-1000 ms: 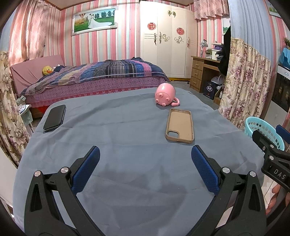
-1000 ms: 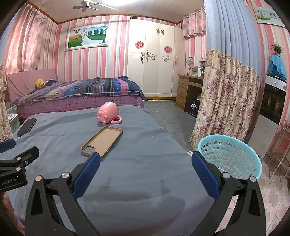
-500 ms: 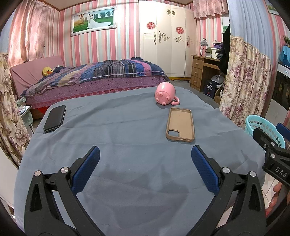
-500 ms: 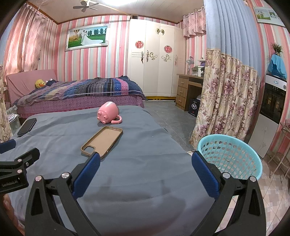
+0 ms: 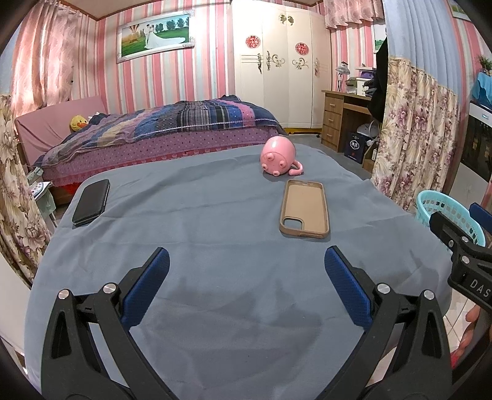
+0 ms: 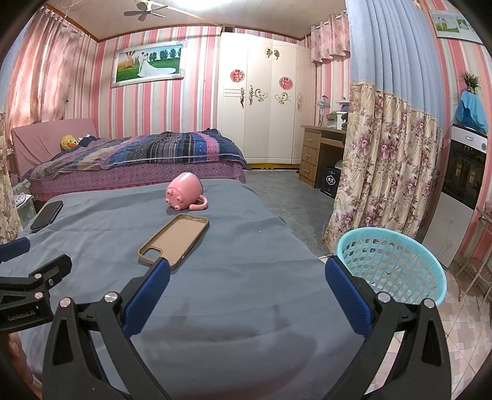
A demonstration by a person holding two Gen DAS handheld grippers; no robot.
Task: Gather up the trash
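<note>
Your left gripper (image 5: pixel 246 270) has its jaws spread wide over the blue-covered desk (image 5: pixel 215 307), pinching nothing. The black wallet (image 5: pixel 91 202) sits far off its left jaw, the tan phone case (image 5: pixel 304 208) just ahead of the right jaw, pink mug (image 5: pixel 278 156) beyond. Your right gripper (image 6: pixel 246 277) is spread too, teal basket (image 6: pixel 390 264) right behind its right jaw.

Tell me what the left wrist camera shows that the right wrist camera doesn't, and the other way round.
Only the left wrist view shows the open left gripper head-on. Only the right wrist view shows the open right gripper head-on, the ceiling fan, and the basket whole; in the left view the basket is partly hidden. Both show the pink mug on its side, the phone case, the black phone and the bed.
</note>
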